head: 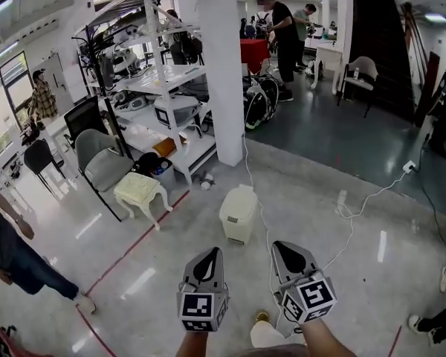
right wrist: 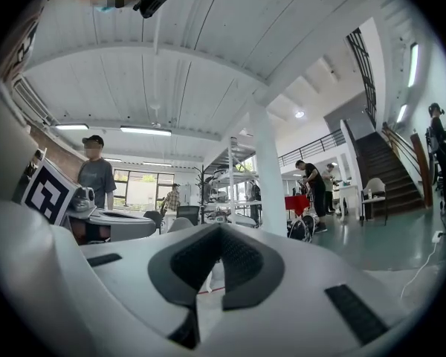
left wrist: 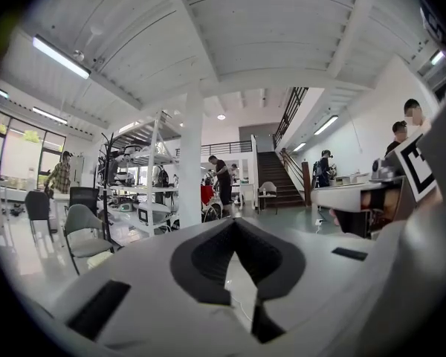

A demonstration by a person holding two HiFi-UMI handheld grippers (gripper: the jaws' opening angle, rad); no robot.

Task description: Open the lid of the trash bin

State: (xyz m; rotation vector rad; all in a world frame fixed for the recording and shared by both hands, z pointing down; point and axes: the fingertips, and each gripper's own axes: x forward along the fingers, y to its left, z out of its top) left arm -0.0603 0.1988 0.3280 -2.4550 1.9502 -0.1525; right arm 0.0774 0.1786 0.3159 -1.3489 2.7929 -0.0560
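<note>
The trash bin [head: 238,213] is a small cream bin with its lid down, standing on the grey floor just ahead of both grippers. My left gripper [head: 212,253] is held low and a short way in front of the bin, jaws together and empty. Beside it, my right gripper [head: 281,248] is at the same height, also shut with nothing in it. Neither touches the bin. In the left gripper view the left gripper [left wrist: 234,225] points level across the room; the right gripper [right wrist: 217,230] does the same in its own view. The bin cannot be made out in either gripper view.
A white pillar [head: 224,65] and a loaded shelf rack [head: 160,80] stand behind the bin. A grey chair [head: 104,162] and a cream stool [head: 141,190] are to its left. A white cable [head: 349,222] runs over the floor at right. A person [head: 15,251] stands at far left.
</note>
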